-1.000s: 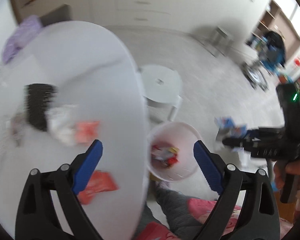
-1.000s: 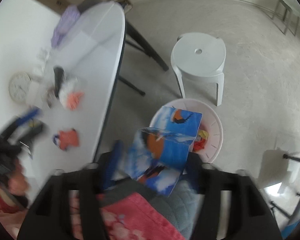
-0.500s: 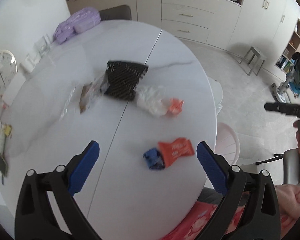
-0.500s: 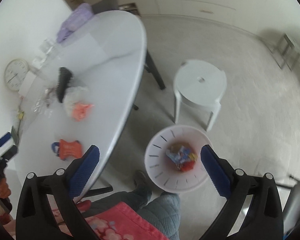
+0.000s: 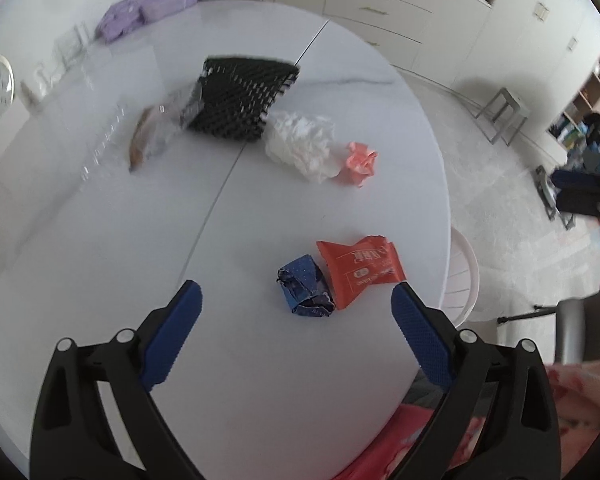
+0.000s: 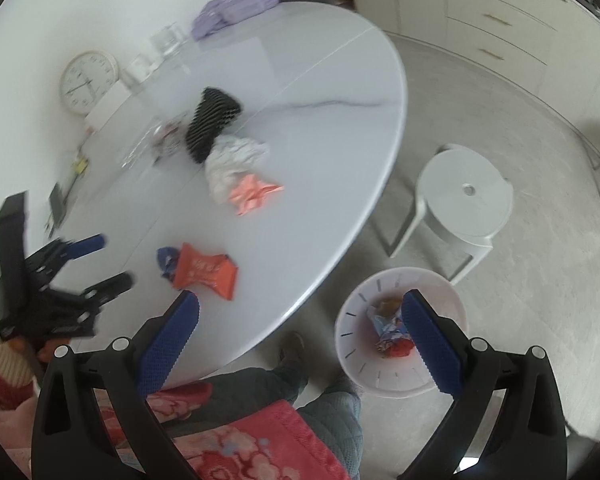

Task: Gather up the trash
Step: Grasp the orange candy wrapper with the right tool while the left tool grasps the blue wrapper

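On the white oval table (image 5: 100,240) lie an orange-red wrapper (image 5: 360,270) and a crumpled blue wrapper (image 5: 306,292), just ahead of my open, empty left gripper (image 5: 296,316). Farther back are a pink paper ball (image 5: 360,162), a white crumpled tissue (image 5: 304,148), a black mesh piece (image 5: 240,98) and clear plastic wrap (image 5: 152,136). My right gripper (image 6: 300,320) is open and empty, off the table's edge above the floor. The white trash bin (image 6: 356,320) holds several wrappers (image 6: 388,324). The orange-red wrapper also shows in the right wrist view (image 6: 204,272).
A white stool (image 6: 464,204) stands beyond the bin. A purple pack (image 5: 148,4), glasses (image 5: 66,48) and a wall clock (image 6: 88,82) sit at the table's far side. The person's legs (image 6: 284,396) are below the table edge. Cabinets (image 5: 380,8) line the far wall.
The right gripper let the blue packet drop into the bin and now swings left toward the table. The left gripper has come over the table toward the orange-red and blue wrappers.
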A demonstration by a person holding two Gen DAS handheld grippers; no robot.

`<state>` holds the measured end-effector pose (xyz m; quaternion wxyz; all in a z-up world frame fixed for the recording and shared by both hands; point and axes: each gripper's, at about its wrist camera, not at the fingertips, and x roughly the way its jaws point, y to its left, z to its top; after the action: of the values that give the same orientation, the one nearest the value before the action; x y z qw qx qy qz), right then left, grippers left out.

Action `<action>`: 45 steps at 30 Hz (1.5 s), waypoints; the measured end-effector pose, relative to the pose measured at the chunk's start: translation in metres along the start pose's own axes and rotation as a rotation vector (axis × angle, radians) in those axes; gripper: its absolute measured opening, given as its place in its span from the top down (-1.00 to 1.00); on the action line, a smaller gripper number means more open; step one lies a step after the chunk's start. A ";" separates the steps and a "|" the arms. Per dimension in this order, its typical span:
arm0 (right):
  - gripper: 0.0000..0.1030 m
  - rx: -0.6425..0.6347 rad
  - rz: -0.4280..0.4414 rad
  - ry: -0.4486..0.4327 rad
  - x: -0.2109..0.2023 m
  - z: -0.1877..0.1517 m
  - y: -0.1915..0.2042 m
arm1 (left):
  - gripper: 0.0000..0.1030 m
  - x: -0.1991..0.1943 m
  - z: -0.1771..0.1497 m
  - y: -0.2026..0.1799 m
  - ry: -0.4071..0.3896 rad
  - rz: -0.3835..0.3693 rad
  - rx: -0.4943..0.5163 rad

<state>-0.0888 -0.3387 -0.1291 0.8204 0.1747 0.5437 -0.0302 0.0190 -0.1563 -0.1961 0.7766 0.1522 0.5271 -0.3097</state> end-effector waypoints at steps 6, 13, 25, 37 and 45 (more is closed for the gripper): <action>-0.95 -0.244 0.046 -0.002 0.016 -0.006 0.042 | -0.58 0.029 -0.004 0.023 0.072 -0.038 -0.181; -0.95 -0.696 0.102 0.053 0.059 -0.015 0.098 | -0.58 0.015 -0.014 0.029 0.064 -0.002 -0.275; -0.50 -1.121 0.225 0.156 0.142 -0.002 0.131 | -0.58 -0.013 -0.039 0.027 0.051 0.089 -0.431; 0.27 -1.002 0.302 0.242 0.150 0.013 0.113 | -0.58 0.014 -0.030 0.004 0.069 0.084 -0.417; 0.28 -0.720 0.318 0.154 0.113 0.038 0.073 | -0.54 0.049 -0.007 -0.007 0.105 0.068 -0.330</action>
<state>0.0078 -0.2663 -0.1993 0.7803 -0.0402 0.5457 0.3028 0.0214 -0.1730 -0.2431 0.7725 0.0565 0.6051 -0.1842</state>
